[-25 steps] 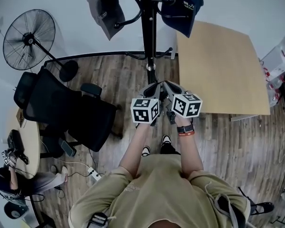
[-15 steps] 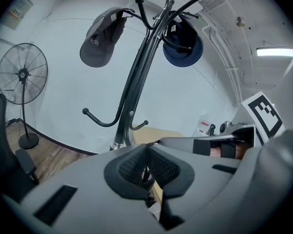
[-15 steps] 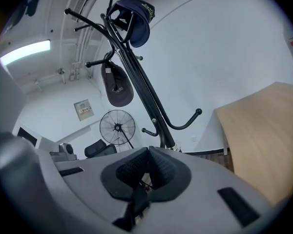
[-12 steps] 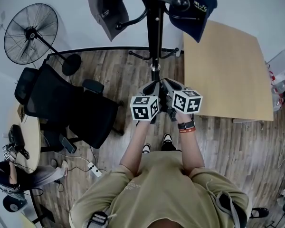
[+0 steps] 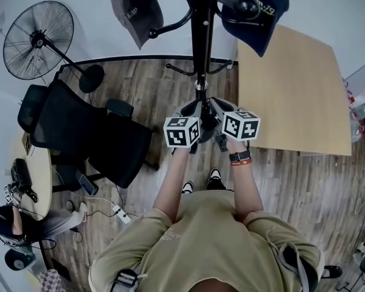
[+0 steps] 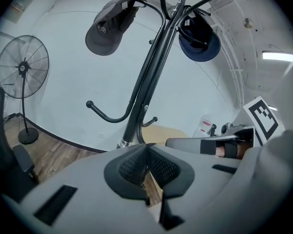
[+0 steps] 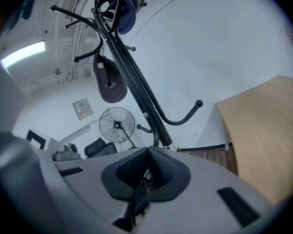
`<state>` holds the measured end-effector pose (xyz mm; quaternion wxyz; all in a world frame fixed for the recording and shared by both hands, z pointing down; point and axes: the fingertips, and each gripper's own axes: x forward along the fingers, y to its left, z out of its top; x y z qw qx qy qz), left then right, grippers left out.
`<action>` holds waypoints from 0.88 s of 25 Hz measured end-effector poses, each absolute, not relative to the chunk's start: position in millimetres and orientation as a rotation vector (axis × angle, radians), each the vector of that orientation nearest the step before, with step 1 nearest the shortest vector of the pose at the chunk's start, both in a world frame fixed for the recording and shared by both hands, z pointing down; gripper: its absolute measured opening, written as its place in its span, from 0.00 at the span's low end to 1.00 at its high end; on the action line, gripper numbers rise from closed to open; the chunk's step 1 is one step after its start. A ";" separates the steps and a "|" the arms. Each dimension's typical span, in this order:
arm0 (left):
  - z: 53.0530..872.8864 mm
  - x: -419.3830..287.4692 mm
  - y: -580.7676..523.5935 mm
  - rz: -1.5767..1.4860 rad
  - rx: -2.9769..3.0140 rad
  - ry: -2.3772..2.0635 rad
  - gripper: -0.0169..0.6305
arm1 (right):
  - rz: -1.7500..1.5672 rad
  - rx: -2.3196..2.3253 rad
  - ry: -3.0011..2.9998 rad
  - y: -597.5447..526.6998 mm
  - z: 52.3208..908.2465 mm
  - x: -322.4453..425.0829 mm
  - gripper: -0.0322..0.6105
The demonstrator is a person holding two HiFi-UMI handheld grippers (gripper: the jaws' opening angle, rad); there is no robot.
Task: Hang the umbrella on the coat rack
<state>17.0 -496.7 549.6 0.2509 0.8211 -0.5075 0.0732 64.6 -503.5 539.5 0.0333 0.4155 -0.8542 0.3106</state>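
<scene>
Head view, coat rack point(image 5: 202, 41), navy cap point(image 5: 272, 5), white lettering unreadable.

My right gripper point(image 7: 146, 155) pinches a thin dark piece point(image 7: 136, 199); ahead stands the coat rack point(image 7: 132, 87), bearing a navy cap point(image 7: 118, 6) and a grey cap point(image 7: 110, 84).

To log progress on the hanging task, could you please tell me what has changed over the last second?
The left gripper and right gripper edged forward toward the black metal coat rack pole, which looks larger as the person closes in. Nothing was grasped or released; both pairs of jaws stay shut. The grey cap, navy cap, black office chair and light wooden table kept their places.
</scene>
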 end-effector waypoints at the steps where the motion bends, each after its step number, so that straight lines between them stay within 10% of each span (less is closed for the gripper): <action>1: 554.4 15.6 -498.9 0.209 2.221 -1.384 0.06 | 0.952 1.325 -2.630 -509.9 538.8 73.2 0.07; 22: 605.6 40.5 -492.0 0.146 2.284 -1.260 0.07 | 1.019 1.432 -2.563 -513.6 559.0 126.2 0.07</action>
